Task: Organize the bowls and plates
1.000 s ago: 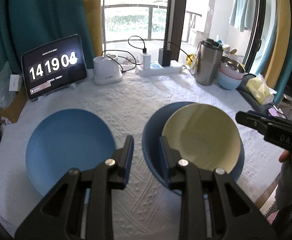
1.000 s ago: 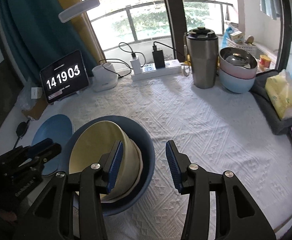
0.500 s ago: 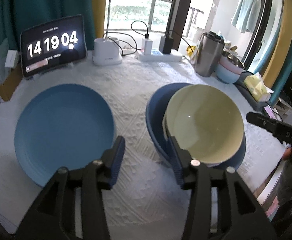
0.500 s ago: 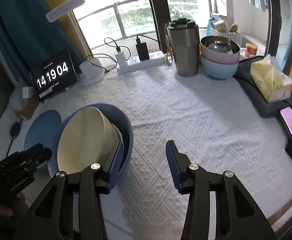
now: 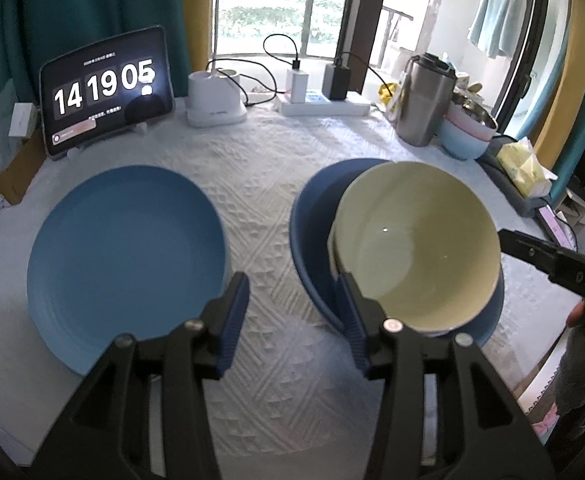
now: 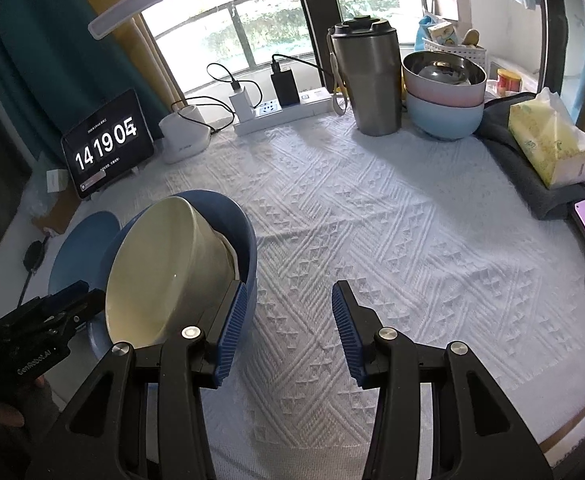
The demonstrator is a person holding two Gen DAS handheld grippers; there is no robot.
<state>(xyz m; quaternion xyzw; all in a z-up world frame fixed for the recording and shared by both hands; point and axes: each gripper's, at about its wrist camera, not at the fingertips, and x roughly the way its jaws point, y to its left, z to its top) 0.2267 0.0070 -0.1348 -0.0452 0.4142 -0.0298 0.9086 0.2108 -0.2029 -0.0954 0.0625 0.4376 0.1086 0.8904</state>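
**What sits around the edge of my desk**

Before me the desk point(image 6: 392, 240) wears a white textured cloth. At its far edge a tablet point(image 5: 106, 92) stands propped, showing a clock. Beside it sits a white lamp base point(image 5: 215, 100), then a power strip point(image 6: 288, 110) with chargers plugged in. Further right I see a steel tumbler point(image 6: 372, 80), and a yellow tissue pack point(image 6: 552, 148) lying on a dark folded cloth point(image 6: 524, 184).

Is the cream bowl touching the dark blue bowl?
Touching. The right wrist view shows the cream bowl tilted inside the dark blue bowl, leaning against its inner wall.
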